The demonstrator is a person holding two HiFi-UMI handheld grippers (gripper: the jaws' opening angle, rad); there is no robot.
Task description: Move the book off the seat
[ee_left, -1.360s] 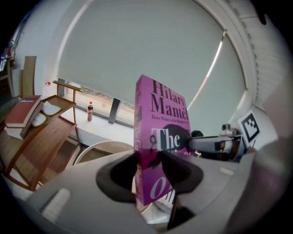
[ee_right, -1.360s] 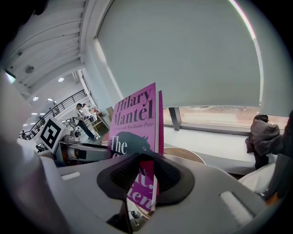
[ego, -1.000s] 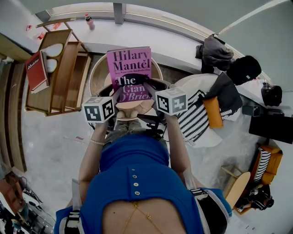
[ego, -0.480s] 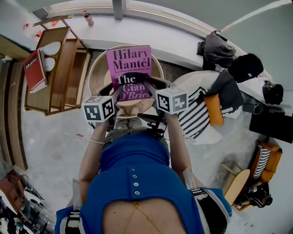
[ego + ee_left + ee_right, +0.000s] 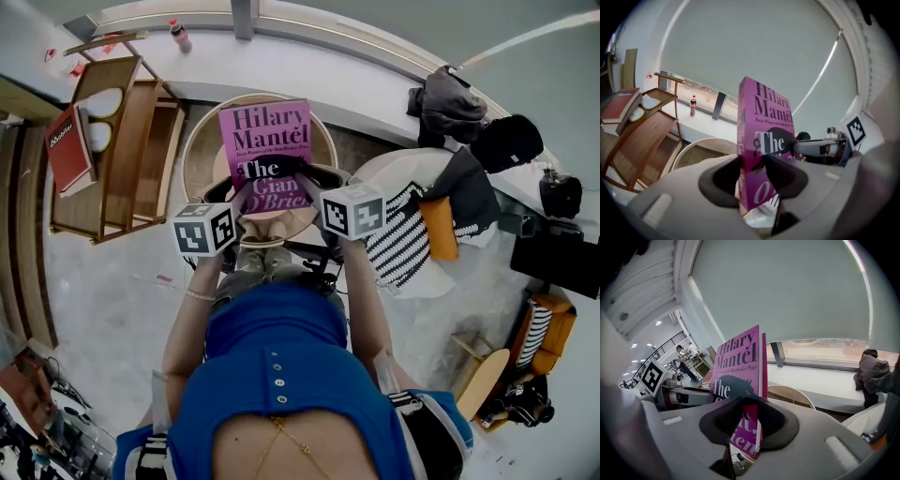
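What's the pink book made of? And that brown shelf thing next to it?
The pink book looks like paper with a thin card cover, fairly matte: it is flat and stiff, with printed lettering on it. The brown shelf looks like wood, probably varnished: it has warm brown boards and thin rails, with a slight shine.
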